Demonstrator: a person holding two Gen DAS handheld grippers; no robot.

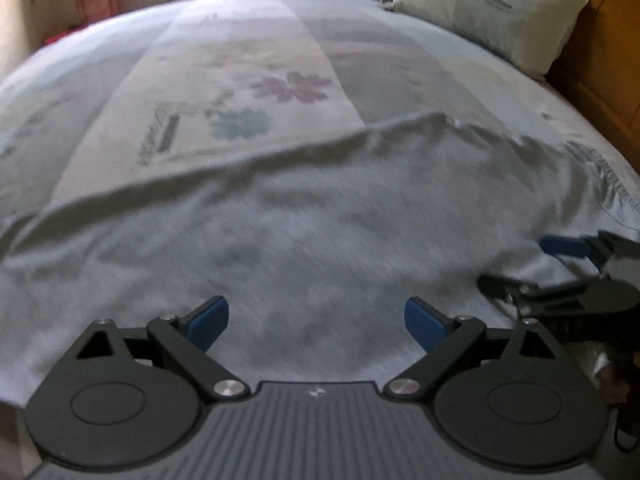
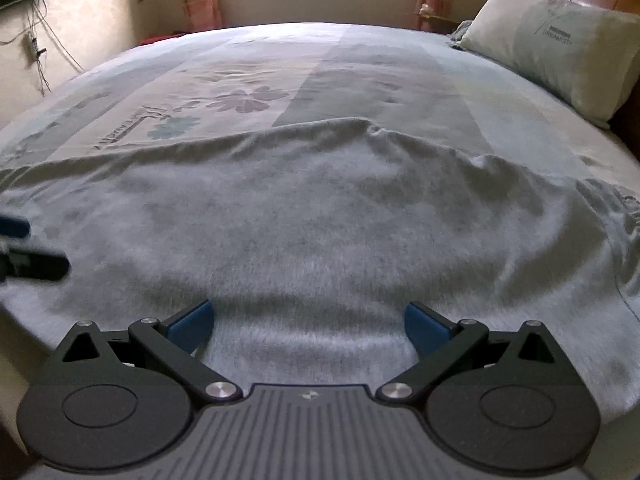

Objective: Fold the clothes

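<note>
Left gripper point(image 1: 316, 322), right gripper point(image 2: 308, 326): jaws wide, holding nothing, poised over grey garment point(image 2: 320, 216) spread flat on bed point(image 2: 360, 64), likely for fold

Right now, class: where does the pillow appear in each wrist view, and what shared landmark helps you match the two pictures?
Left wrist view: the pillow lies at upper right, against the wooden headboard.
Right wrist view: the pillow lies at far upper right.
Shared landmark: the purple flower print on the bedsheet, just beyond the grey garment.

garment point(image 2: 320, 216): heather grey | bedsheet point(image 2: 248, 80): pale stripes, purple and teal flowers | pillow point(image 2: 560, 44): pale green
</note>
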